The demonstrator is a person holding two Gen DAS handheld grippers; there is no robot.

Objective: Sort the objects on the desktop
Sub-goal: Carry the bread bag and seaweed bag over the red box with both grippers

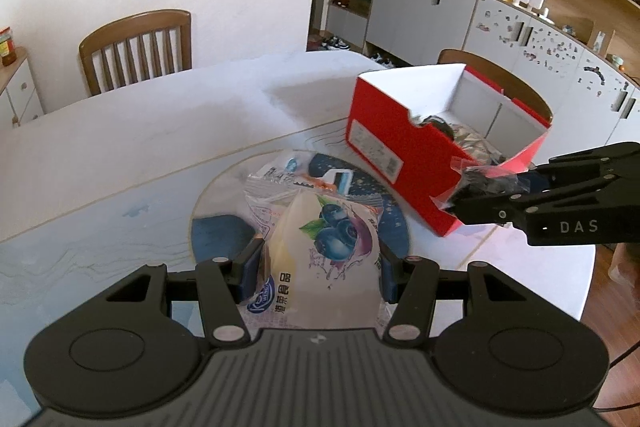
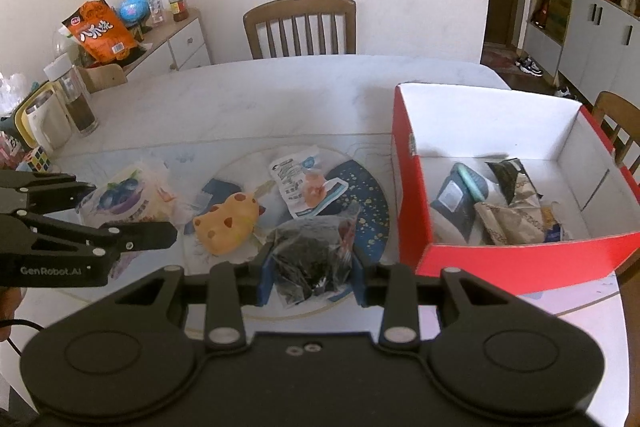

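Left claw (image 1: 320, 263) pinching blueberry snack pkt (image 1: 324, 239), right claw (image 2: 312, 267) pinching dark pkt (image 2: 312, 255), red box (image 2: 520, 255) at desk's (image 2: 280, 95) right edge, yellow toy (image 2: 228, 225) & wrappers mid-desk

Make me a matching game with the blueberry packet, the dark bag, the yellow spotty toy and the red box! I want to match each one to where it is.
Things:
1. blueberry packet
2. dark bag
3. yellow spotty toy
4. red box

Places:
A. lying on the round mat
B. in the right gripper
C. standing on the table, snack packets inside
D. in the left gripper

Pairs: 1-D, 2-B, 3-A, 4-C
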